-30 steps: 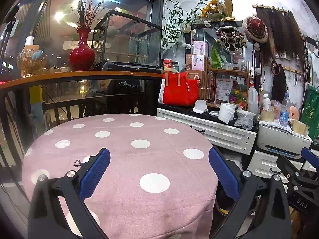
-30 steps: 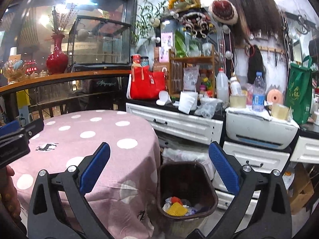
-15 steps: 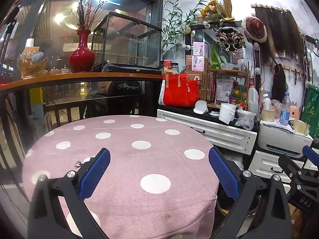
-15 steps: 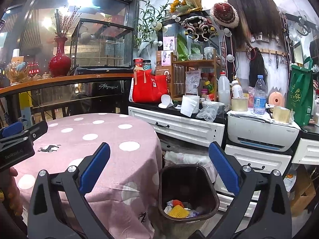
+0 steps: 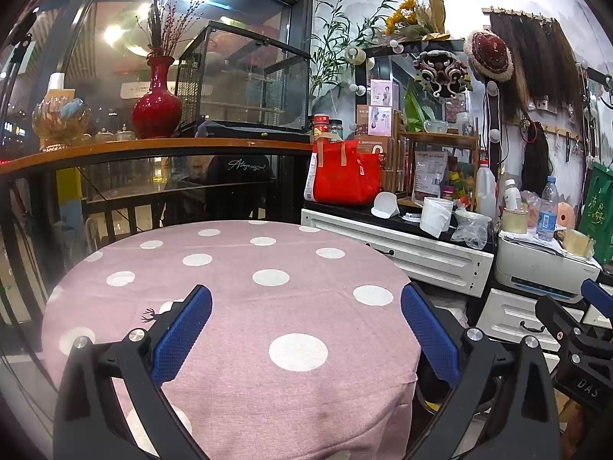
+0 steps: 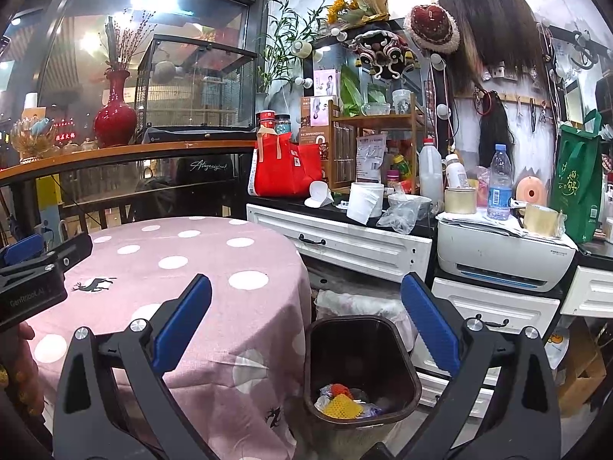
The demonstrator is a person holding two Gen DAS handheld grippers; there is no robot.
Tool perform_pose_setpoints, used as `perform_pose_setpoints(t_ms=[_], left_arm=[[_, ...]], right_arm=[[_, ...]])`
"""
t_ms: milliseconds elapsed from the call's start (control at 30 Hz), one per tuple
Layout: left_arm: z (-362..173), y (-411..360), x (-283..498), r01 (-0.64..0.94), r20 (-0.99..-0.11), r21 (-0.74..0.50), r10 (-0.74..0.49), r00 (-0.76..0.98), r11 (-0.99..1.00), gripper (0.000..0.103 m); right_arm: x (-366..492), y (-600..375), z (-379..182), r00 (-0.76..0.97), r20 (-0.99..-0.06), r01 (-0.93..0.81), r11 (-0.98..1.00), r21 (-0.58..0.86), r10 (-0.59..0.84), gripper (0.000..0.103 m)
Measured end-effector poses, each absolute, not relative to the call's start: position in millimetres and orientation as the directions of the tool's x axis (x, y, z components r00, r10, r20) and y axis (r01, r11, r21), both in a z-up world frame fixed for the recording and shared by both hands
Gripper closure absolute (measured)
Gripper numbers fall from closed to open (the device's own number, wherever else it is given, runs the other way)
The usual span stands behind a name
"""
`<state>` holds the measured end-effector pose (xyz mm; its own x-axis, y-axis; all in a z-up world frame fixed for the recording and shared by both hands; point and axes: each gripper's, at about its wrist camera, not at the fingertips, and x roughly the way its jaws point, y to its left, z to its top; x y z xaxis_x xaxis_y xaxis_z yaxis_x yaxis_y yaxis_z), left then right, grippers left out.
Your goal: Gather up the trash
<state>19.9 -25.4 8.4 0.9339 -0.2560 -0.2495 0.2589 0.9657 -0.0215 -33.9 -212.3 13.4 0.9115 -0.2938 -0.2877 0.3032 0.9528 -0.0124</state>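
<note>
A dark brown trash bin (image 6: 360, 368) stands on the floor right of the round table. Yellow, red and clear trash (image 6: 341, 406) lies at its bottom. My right gripper (image 6: 306, 322) is open and empty, above the bin and the table's right edge. My left gripper (image 5: 306, 329) is open and empty, over the pink polka-dot tablecloth (image 5: 237, 306). No trash shows on the tablecloth. The left gripper also shows at the left edge of the right wrist view (image 6: 34, 264), and the right gripper at the right edge of the left wrist view (image 5: 574, 329).
White cabinets (image 6: 367, 245) with a black top stand behind, carrying a red bag (image 6: 287, 168), paper roll (image 6: 364, 203), bottles and a printer (image 6: 502, 257). A wooden rail (image 5: 153, 149) with a red vase (image 5: 157, 99) runs behind the table. A green bag (image 6: 578, 176) hangs at the right.
Both views have shifted slightly, as if the grippers drew back and up a little. Both grippers stay open and empty. The trash in the bin has not moved.
</note>
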Motion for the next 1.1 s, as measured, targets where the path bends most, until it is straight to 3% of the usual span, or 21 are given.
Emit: perform_pose_setpoints(t_ms=[1100], left_arm=[[5.8,-27.8,20.4,0.266,-0.264,-0.025,-0.263,0.928,0.964,0.006]], right_arm=[[-33.2,-210.8,10.4,0.910,-0.295,0.301,0.954,-0.009,-0.290,0.006]])
